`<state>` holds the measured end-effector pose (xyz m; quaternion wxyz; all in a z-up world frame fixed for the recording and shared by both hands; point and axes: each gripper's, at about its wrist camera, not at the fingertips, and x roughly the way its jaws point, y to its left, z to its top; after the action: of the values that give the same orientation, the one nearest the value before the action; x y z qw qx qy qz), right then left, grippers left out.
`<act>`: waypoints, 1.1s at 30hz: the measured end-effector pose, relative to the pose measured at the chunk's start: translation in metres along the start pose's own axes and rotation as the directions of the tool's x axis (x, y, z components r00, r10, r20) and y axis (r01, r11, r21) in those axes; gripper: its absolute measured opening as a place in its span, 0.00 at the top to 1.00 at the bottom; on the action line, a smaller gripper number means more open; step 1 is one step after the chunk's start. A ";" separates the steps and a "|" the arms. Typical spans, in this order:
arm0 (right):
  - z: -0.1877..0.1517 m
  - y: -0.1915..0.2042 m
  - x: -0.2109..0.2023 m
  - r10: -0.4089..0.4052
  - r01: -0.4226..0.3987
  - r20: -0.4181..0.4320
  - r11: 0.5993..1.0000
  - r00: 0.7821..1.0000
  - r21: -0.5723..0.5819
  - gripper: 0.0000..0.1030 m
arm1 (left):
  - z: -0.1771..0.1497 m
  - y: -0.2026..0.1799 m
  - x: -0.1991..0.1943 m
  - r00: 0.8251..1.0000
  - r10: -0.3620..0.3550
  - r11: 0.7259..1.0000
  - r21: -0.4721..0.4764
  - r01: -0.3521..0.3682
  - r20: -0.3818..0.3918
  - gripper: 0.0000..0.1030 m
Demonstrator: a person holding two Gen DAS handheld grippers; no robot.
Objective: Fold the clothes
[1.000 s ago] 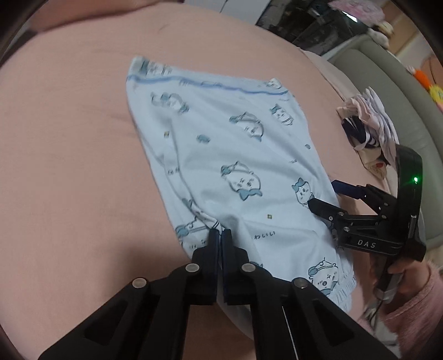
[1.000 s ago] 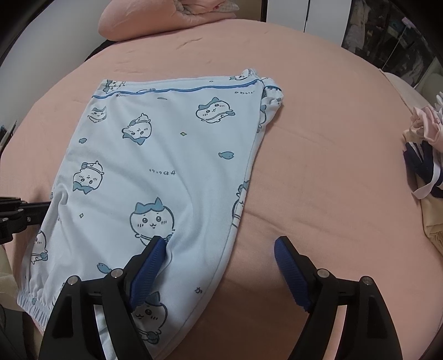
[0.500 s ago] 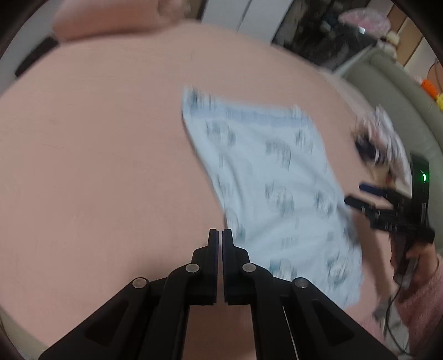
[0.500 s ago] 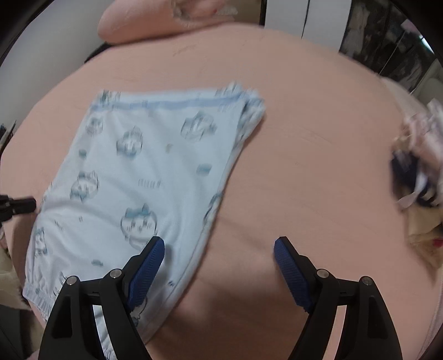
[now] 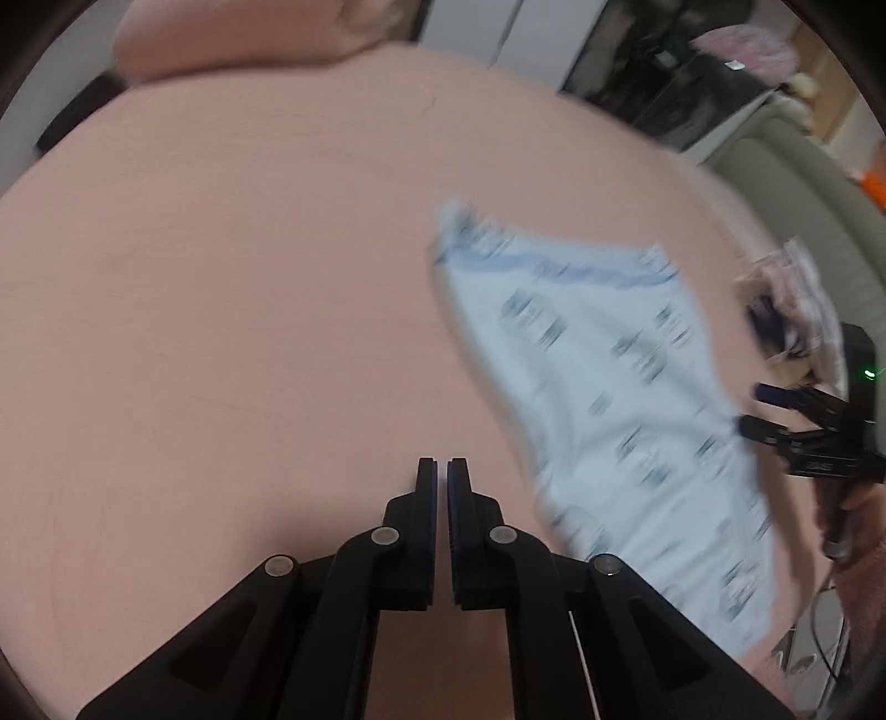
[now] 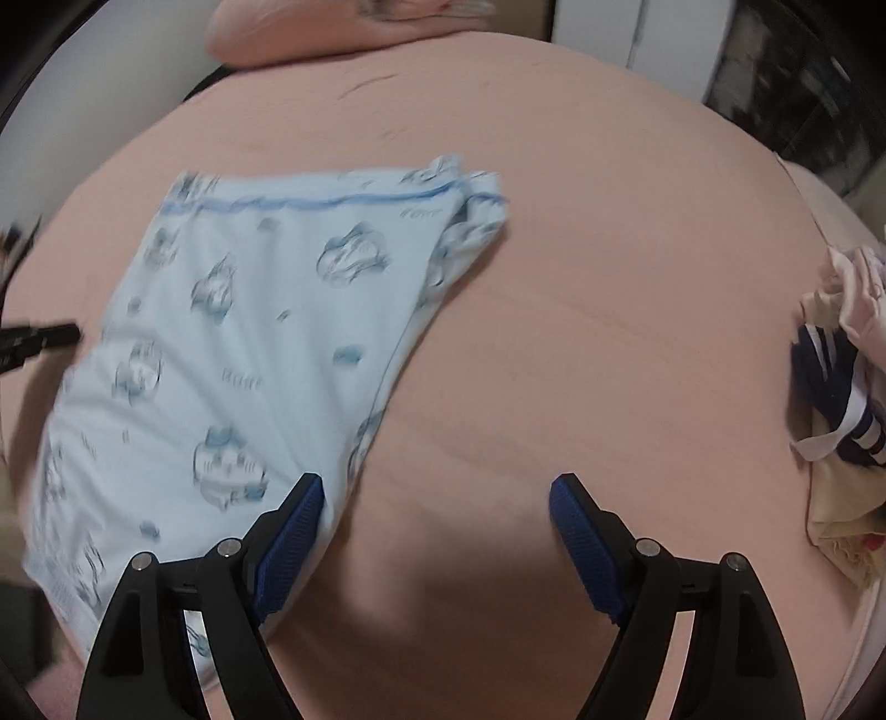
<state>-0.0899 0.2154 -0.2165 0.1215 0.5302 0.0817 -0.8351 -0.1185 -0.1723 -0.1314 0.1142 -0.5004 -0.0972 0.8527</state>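
A light blue garment [image 6: 260, 343], printed with small cartoon animals and crossed by a darker blue stripe near its far hem, lies spread flat on a pink bed [image 6: 581, 266]. In the right wrist view it covers the left part of the bed, its elastic edge reaching the near edge and its far right corner bunched into a small fold. The print is blurred in both views, more so in the left wrist view, where the garment [image 5: 609, 399] shows on the right side.

The left gripper [image 5: 442, 471] hovers over bare pink sheet, just beside the garment's left edge and not touching it. Its fingers [image 5: 426, 498] stand nearly together with only a thin slit between them, and nothing is caught in that slit.

The right gripper [image 6: 436, 493] hangs at the garment's right edge with its fingers spread wide. Its left blue-padded finger [image 6: 290, 543] overlaps the cloth's edge in the picture, while the other finger is over bare sheet; whether the pad touches the cloth cannot be told. The same gripper [image 5: 769, 412] appears at the right border of the left wrist view, held by a hand [image 5: 864, 507].

A heap of other clothes [image 6: 841, 399] sits at the bed's right edge, well apart from the garment. A pink pillow [image 6: 332, 27] lies at the far edge.
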 end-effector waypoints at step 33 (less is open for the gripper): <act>0.157 0.086 0.103 -0.138 0.131 0.184 0.990 0.973 0.051 0.15 | 0.073 -0.008 0.043 0.989 -0.141 0.940 0.308 0.148 -0.045 0.96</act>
<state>-0.2430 0.0792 -0.2437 0.0615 0.4449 0.0897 -0.8889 -0.2018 -0.1562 -0.1296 0.2549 -0.4770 0.0031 0.8412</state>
